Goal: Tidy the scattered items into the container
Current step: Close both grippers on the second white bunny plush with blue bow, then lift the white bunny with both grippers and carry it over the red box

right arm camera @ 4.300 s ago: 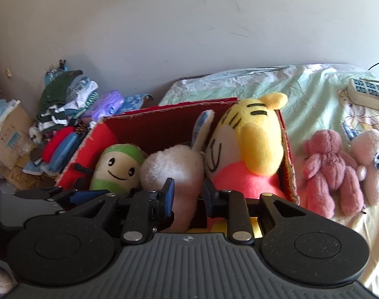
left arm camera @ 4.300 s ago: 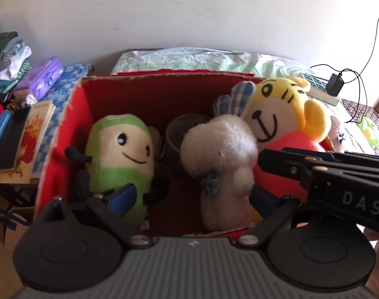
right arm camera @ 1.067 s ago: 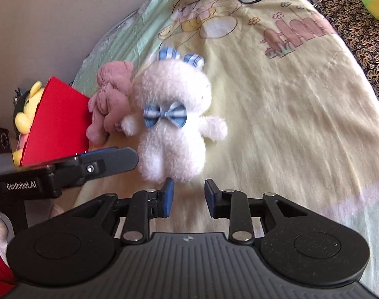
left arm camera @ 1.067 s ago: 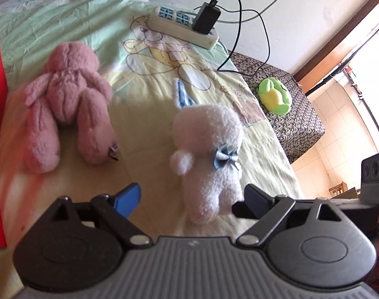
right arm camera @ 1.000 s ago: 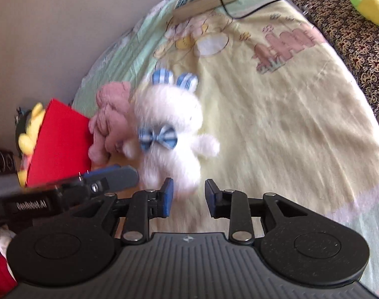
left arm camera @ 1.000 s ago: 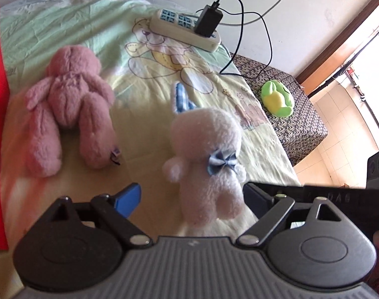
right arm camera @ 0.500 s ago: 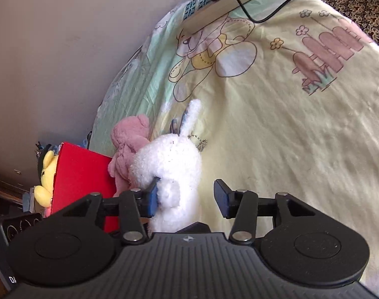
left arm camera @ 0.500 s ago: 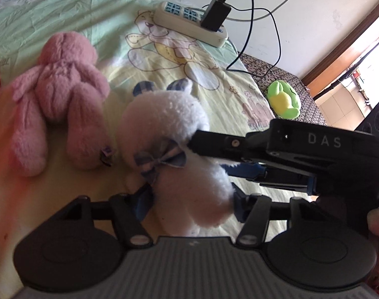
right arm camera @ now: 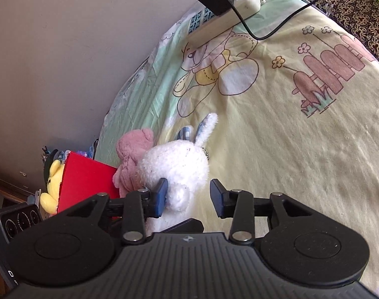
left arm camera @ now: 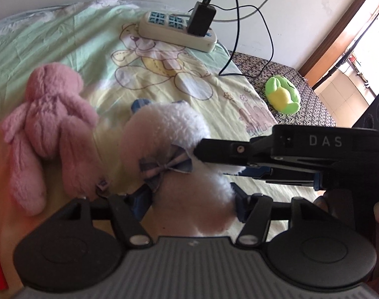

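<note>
My left gripper (left arm camera: 189,198) is shut on a white plush rabbit (left arm camera: 174,149) with a blue bow, holding its lower body just above the bed sheet. My right gripper (right arm camera: 188,195) is open around the same white rabbit (right arm camera: 175,167), its fingers reaching in from the right in the left wrist view (left arm camera: 229,149). A pink plush bear (left arm camera: 49,124) lies on the sheet to the left, also behind the rabbit in the right wrist view (right arm camera: 132,154). The red box (right arm camera: 84,182) stands beyond, with a yellow plush (right arm camera: 51,177) sticking out.
A white power strip (left arm camera: 177,32) with a black charger and cables lies at the far side of the bed. A green and yellow plush (left arm camera: 283,97) sits on a patterned surface to the right. The wall runs behind the bed.
My left gripper has closed on the white rabbit and lifted it slightly. My right gripper has opened and come in around the rabbit's upper body.
</note>
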Tool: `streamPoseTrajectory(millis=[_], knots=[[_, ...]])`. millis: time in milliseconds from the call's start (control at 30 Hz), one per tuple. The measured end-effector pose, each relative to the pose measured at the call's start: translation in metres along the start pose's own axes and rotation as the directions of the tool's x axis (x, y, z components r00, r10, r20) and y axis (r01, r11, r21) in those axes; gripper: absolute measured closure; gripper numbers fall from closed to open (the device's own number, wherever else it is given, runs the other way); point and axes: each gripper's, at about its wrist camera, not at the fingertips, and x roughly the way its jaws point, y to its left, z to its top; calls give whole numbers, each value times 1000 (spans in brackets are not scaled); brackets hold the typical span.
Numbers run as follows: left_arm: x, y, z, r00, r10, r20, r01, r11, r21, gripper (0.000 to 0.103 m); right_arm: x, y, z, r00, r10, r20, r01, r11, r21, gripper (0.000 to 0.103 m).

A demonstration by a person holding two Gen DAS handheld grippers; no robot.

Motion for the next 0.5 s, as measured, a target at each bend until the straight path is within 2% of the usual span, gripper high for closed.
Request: streamPoseTrajectory(millis=[133, 233, 300, 333, 367, 500], knots=[[2, 3, 1, 1000, 14, 1, -14, 1000, -11, 40, 10, 7, 0, 999, 42, 0, -42, 999, 7, 61], [3, 1, -1, 1000, 23, 5, -23, 1000, -10, 40, 19, 13, 0, 999, 38, -13, -38, 999, -9, 53], [1, 2, -1, 1000, 22, 10, -22, 1000, -17, 40, 21, 15, 0, 999, 38, -12, -39, 999, -17, 53], [1, 3, -1, 1000, 18, 13, -18, 1000, -24, 40, 20, 17, 0, 999, 38, -5, -39, 999, -34, 61], [1, 3, 0, 1000, 16, 13, -15, 1000, -24, 40, 19, 19, 0, 999, 36, 2, -35, 998, -58, 63], [2, -3, 1, 999, 40, 12, -40, 999, 24, 40, 19, 18, 2, 999, 41, 0, -41, 998, -54, 62]])
